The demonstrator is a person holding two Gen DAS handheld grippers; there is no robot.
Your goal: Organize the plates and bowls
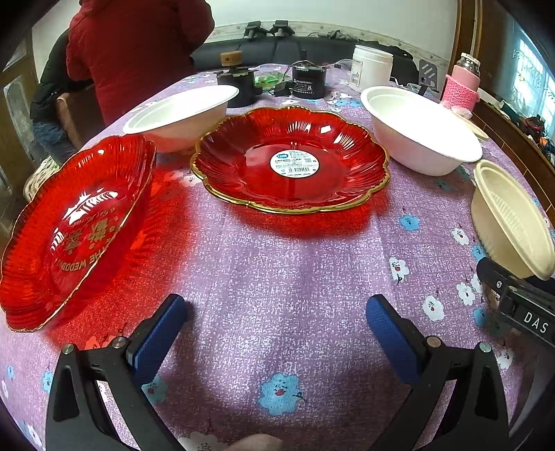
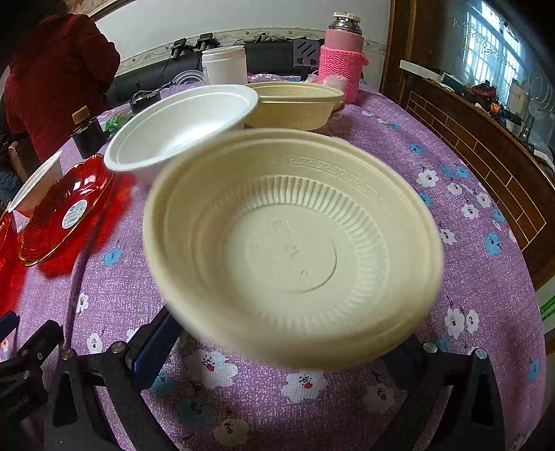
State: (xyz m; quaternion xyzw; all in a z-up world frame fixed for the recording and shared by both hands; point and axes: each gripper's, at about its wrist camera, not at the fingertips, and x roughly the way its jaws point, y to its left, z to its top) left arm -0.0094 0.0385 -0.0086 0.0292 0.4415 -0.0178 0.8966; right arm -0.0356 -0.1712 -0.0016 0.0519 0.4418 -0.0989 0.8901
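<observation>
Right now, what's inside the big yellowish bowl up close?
Nothing: the cream bowl shows only its ribbed wall and bare, embossed bottom. It covers the tablecloth beneath it and most of the right gripper holding it.

Glossy red plates, seemingly plastic

A table with a purple flowered cloth stands before a white wall with a patterned border. A dark sofa is behind it. A bright window reflects on the right.
</observation>
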